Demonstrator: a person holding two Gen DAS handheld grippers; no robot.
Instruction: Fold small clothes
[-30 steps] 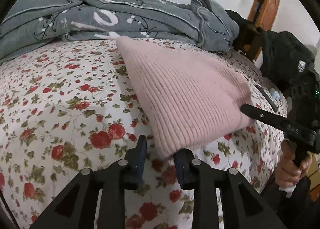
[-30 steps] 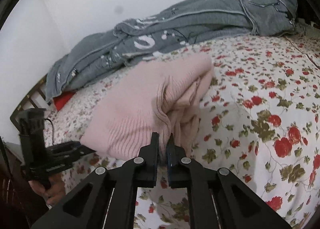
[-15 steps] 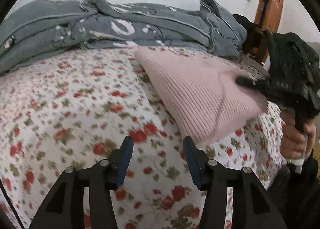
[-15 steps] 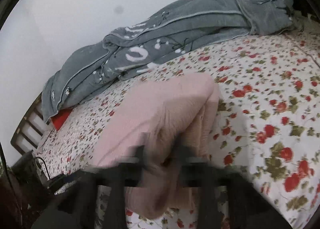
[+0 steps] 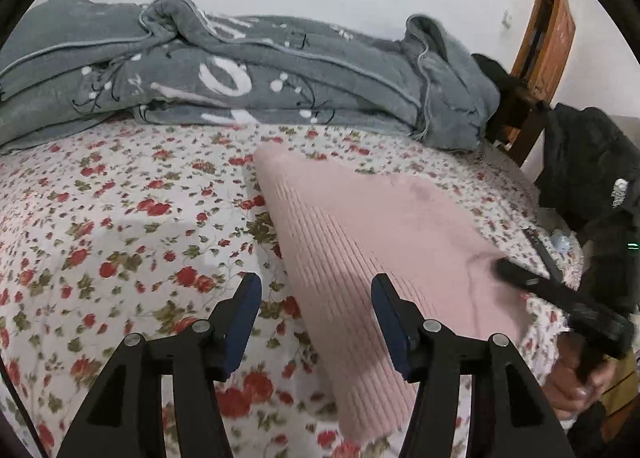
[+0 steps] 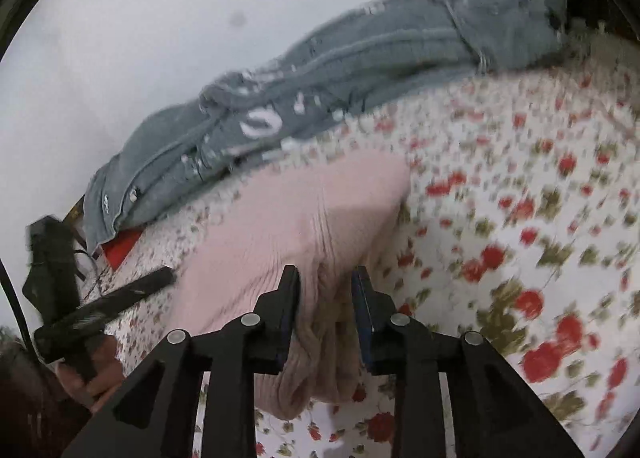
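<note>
We hold the left gripper (image 5: pixel 316 322) spread wide above the pink sweater (image 5: pixel 384 258), and the right gripper (image 6: pixel 326 306) straddles its folded edge, released.

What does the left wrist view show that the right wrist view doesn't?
Only the left wrist view shows the wooden door, the dark jacket and the sweater's smooth ribbed top. Only the right wrist view shows the sweater's bunched layered edge between the open right gripper fingers, plus a red item under the blanket. Both share the pink sweater, the grey blanket, the floral sheet; the left gripper is open too.
</note>
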